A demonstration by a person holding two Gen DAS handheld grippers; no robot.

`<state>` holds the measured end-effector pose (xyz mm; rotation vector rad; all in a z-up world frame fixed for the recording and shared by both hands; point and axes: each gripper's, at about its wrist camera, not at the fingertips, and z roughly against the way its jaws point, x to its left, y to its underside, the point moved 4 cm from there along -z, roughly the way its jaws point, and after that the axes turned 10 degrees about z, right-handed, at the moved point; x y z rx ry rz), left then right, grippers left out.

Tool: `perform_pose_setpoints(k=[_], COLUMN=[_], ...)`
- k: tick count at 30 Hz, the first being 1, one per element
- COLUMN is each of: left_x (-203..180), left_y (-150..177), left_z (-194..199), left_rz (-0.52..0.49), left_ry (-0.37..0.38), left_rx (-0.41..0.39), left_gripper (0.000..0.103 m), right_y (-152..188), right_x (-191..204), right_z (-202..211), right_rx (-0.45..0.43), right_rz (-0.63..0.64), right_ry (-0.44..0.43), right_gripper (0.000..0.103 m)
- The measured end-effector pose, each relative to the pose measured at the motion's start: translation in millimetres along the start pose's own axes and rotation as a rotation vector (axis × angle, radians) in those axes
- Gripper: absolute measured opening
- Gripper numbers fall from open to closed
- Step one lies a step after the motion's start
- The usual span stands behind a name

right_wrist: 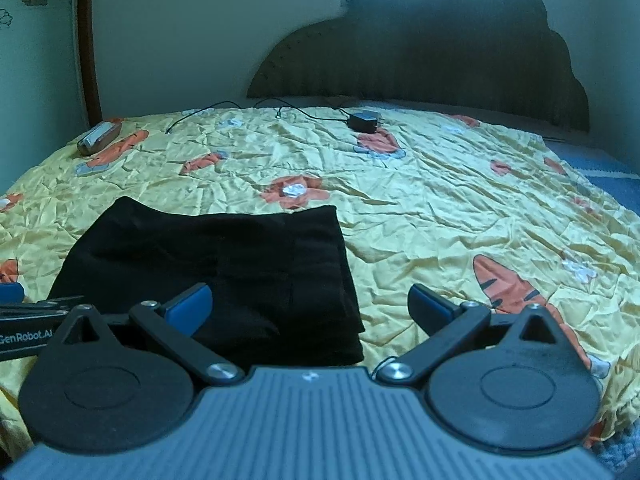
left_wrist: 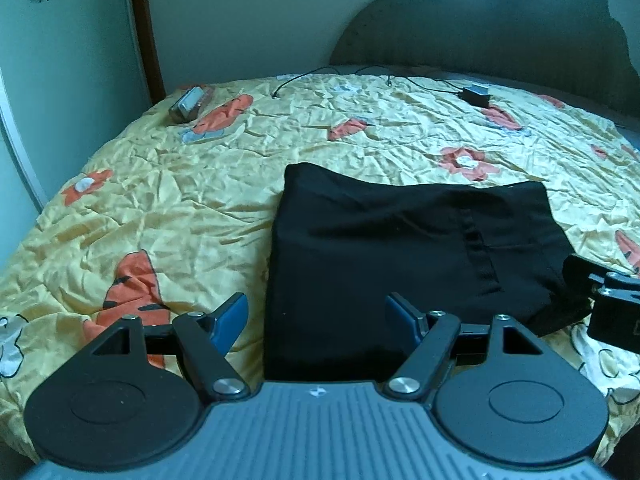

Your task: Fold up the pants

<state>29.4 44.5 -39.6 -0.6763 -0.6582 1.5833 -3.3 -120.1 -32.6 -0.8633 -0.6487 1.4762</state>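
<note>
The black pants lie folded into a compact rectangle on the yellow bedspread. My left gripper hovers over their near left edge, open, nothing between its blue pads. In the right wrist view the same pants lie at the left. My right gripper stands open above their near right corner, also holding nothing. The right gripper's black body shows at the right edge of the left wrist view. The left gripper's body shows at the left edge of the right wrist view.
A small metallic case lies at the far left of the bed. A black charger with its cable lies near the dark padded headboard. A wall with a wooden frame stands at the left.
</note>
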Motion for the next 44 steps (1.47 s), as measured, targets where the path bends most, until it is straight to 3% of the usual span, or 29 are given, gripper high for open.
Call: perform_pose_setpoints(k=[17, 30, 44], left_x=[6.8, 5.5, 13.2], left_y=[-2.2, -2.5, -9.0], left_z=[0.8, -0.1, 8.4], left_rz=[0.012, -0.011, 0.007], left_ry=[-0.004, -0.053, -0.037], left_rx=[-0.025, -0.049, -0.086], left_gripper=[0.075, 0.075, 0.075], right_y=[-3.4, -3.0, -3.6], right_x=[13.2, 12.9, 11.2], right_z=[1.2, 1.0, 3.5], right_rx=[-0.017, -0.027, -0.03], right_rz=[0.035, 0.035, 0.022], right_ry=[0.008, 0.003, 0.001], right_gripper=[0.103, 0.103, 0.103])
